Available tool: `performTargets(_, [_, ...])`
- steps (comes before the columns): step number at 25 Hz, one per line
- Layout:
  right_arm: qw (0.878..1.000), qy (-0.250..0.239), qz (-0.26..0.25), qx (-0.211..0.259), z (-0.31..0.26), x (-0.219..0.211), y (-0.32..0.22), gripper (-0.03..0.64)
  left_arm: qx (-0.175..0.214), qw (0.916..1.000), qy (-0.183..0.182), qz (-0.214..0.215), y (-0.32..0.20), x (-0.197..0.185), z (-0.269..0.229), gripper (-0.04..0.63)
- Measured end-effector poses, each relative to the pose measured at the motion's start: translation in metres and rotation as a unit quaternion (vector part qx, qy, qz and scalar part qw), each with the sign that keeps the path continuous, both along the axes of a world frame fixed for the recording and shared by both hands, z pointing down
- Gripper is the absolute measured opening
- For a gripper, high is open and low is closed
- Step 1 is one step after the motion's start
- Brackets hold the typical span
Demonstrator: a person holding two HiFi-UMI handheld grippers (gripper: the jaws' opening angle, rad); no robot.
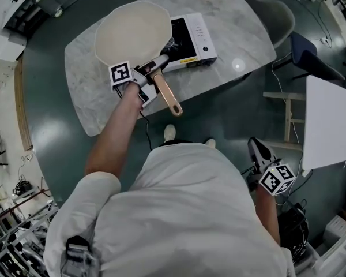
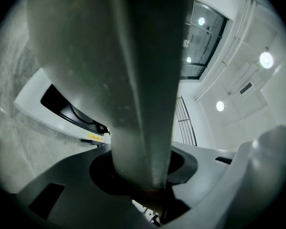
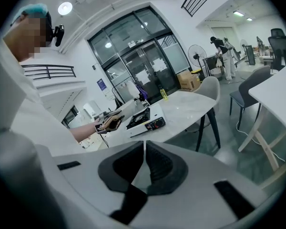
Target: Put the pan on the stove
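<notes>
Jaws of left tool (image 1: 160, 62) clamp pan handle (image 1: 168, 96); right tool (image 3: 144, 151) closed, empty.

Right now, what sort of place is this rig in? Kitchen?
Likely an open office or lab, not a kitchen: the portable stove sits on a marble-look table, tall glass doors lead out, and office chairs stand at the far side.

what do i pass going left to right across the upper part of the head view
pan → stove → grey chair → white table
</notes>
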State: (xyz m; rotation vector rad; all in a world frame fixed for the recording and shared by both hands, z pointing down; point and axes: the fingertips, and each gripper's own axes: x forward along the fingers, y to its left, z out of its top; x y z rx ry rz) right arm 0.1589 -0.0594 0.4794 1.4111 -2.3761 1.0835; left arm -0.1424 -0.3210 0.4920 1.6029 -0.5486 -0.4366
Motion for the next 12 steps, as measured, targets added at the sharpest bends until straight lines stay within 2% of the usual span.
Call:
performTargets(4, [1.000,0.000,0.015,-0.003,0.001,0.020,0.005,0.023,-0.004,0.9997,-0.002,0.026,-0.005,0.033,0.005,0.158])
performTargets(12, [0.999,0.002,0.041,-0.010,0.001,0.036,0.019,0.021,-0.008,0.9980,-0.003,0.063,-0.016,0.069,0.017,0.158])
